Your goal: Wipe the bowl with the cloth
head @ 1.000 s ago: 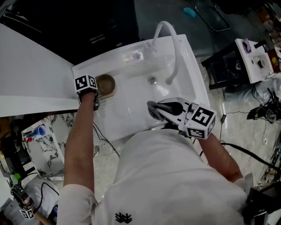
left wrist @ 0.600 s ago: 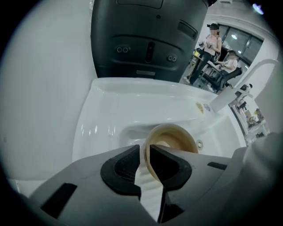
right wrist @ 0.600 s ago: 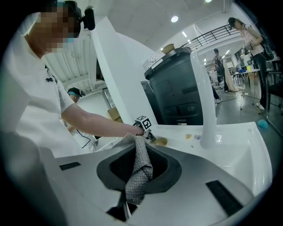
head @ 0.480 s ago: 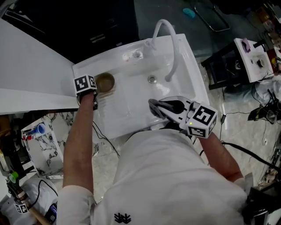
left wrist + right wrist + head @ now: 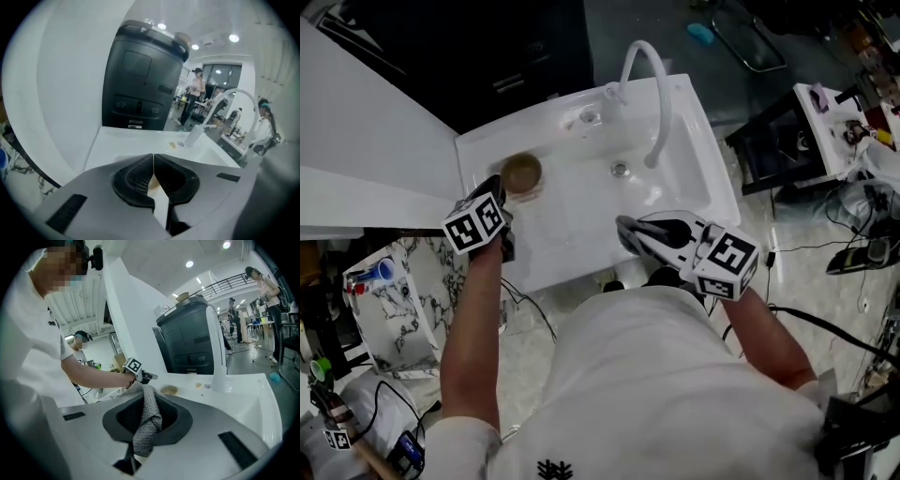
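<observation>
A brown bowl [image 5: 522, 173] sits upright in the white sink [image 5: 581, 220] at its far left corner. My left gripper [image 5: 495, 186] hangs just in front of the bowl, apart from it, over the sink's left rim. Its jaws meet with nothing between them [image 5: 153, 160]; a sliver of the bowl [image 5: 153, 184] shows behind them. My right gripper [image 5: 630, 236] hovers at the sink's near edge, shut on a grey cloth [image 5: 622, 225]. The cloth [image 5: 146, 420] hangs bunched between the pads. The right gripper view also shows the bowl [image 5: 169, 390] and the left gripper [image 5: 140, 376].
A curved white faucet [image 5: 649, 89] rises from the sink's back rim, with the drain [image 5: 621, 170] below its spout. A white wall panel [image 5: 366, 159] borders the sink on the left. Cables and equipment [image 5: 834, 141] clutter the floor to the right.
My left gripper has drawn back from the bowl toward the person, and its marker cube has tilted. The bowl stays where it was. The right gripper and cloth have barely moved.
</observation>
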The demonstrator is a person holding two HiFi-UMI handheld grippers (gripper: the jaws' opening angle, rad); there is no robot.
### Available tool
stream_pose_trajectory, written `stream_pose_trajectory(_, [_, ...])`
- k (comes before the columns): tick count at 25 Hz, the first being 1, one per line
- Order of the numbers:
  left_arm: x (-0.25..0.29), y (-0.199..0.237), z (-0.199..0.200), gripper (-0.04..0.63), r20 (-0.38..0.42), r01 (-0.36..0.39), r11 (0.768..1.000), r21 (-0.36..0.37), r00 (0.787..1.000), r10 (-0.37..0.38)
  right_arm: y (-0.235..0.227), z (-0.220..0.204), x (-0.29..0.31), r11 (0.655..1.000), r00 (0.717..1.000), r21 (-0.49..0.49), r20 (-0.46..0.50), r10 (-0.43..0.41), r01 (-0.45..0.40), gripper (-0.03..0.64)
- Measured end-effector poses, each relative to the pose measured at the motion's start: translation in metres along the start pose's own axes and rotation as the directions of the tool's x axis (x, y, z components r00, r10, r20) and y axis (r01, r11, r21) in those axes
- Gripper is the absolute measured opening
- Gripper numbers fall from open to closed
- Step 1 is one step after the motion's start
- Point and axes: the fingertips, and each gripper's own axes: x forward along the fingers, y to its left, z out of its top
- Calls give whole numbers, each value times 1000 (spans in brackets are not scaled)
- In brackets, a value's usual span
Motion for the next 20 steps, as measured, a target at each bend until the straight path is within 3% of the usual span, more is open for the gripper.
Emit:
stream_pose_trajectory(3, [-29,-40,-4,11,58,100,994,42,993,-103,1,-4,-3,1000,1000,0,-2,-1,1,35])
stream_pose_trajectory(7, [-70,-105,-25,11,88,279,958,62,955,-284,6,-11,-8,1000,1000,-14,-9,4,-4,35])
stream_pose_trajectory(15, [-127,-200,-61,10,82,369,926,83,923,-375,19,-13,-18,993,996,-70,-4,91,-91,35])
stream_pose_trajectory(20, [-147,-258,-75,10,30,390,903,182,916,-401,28,-23,-41,982,987,-99,-34,159,-162,35])
